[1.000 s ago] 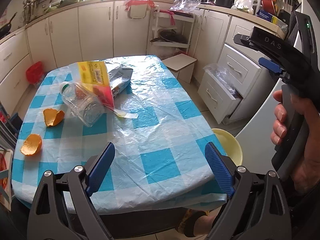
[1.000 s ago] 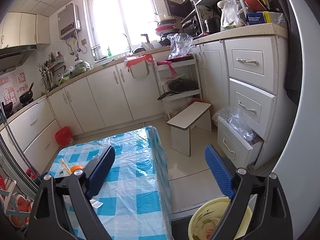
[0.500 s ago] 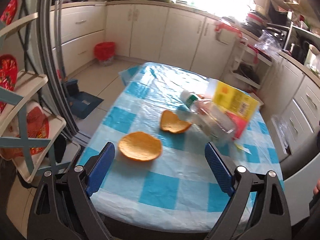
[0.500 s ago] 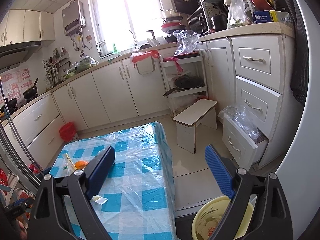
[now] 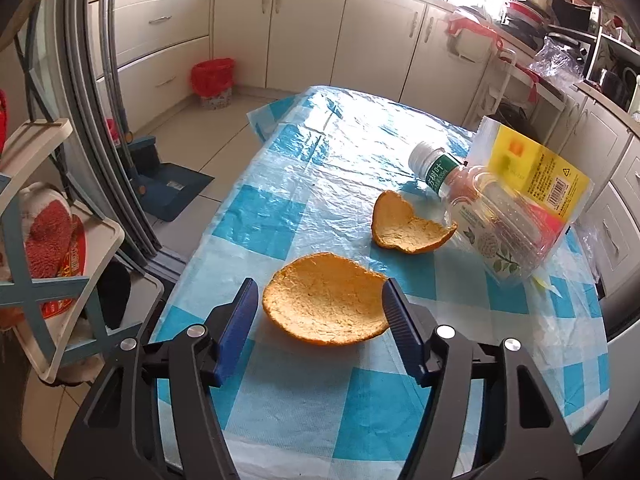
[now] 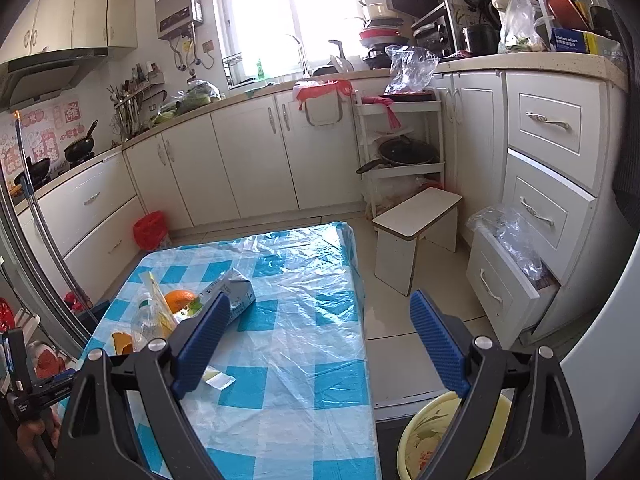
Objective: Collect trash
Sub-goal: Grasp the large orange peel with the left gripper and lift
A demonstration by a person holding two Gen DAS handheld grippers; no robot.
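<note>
A large orange peel point(image 5: 324, 300) lies cupped on the blue-checked tablecloth point(image 5: 264, 216), between the fingers of my left gripper point(image 5: 319, 292). Its jaws are closing: the right pad is at the peel's edge, the left pad stands a little apart. Beyond it lie a smaller peel point(image 5: 408, 228), a toppled clear plastic bottle point(image 5: 480, 216) and a yellow packet point(image 5: 536, 176). My right gripper point(image 6: 320, 300) hangs open over the table's far side, holding nothing. Below it stands a yellow bin point(image 6: 424, 436). A carton point(image 6: 236, 296), a whole orange point(image 6: 180, 300) and a paper scrap point(image 6: 218, 378) are also on the table.
A white rack point(image 5: 60, 260) stands close to the table's left side, with a blue dustpan point(image 5: 172, 184) and a red bin point(image 5: 212, 76) on the floor beyond. On the other side are a white stool point(image 6: 416, 212) and an open drawer point(image 6: 508, 276).
My left gripper swung round to the peels, came lower and closer, and its jaws narrowed around the large peel. The right gripper shifted only slightly and stayed open.
</note>
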